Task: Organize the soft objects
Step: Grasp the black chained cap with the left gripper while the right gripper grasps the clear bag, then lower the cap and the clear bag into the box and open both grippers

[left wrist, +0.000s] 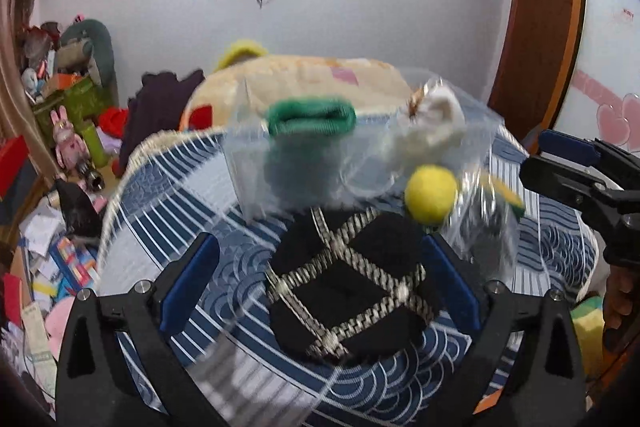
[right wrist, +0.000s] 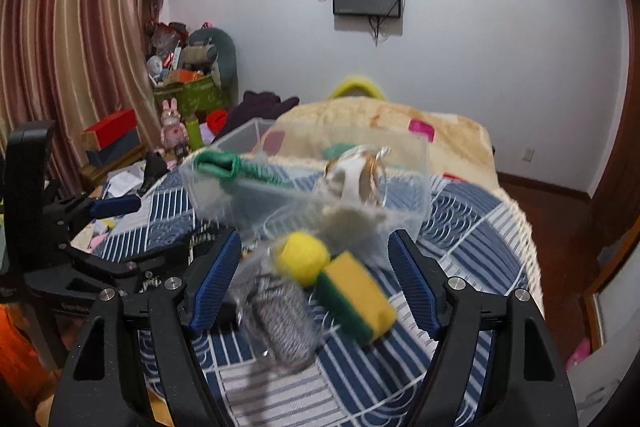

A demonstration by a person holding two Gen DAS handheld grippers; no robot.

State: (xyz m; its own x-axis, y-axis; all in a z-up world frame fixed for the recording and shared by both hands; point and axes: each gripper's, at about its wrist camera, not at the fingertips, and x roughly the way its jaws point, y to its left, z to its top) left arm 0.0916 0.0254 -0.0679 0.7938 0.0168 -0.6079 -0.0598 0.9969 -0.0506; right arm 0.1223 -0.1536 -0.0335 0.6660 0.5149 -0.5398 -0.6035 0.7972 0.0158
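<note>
My left gripper (left wrist: pixel 320 283) is spread wide around the black pad (left wrist: pixel 344 283) on the bed (left wrist: pixel 168 187), my right gripper (right wrist: pixel 316 279) is spread wide around the sponge (right wrist: pixel 356 297) and ball (right wrist: pixel 302 257), and the clear box (right wrist: pixel 304 183) just ahead blocks both.
</note>
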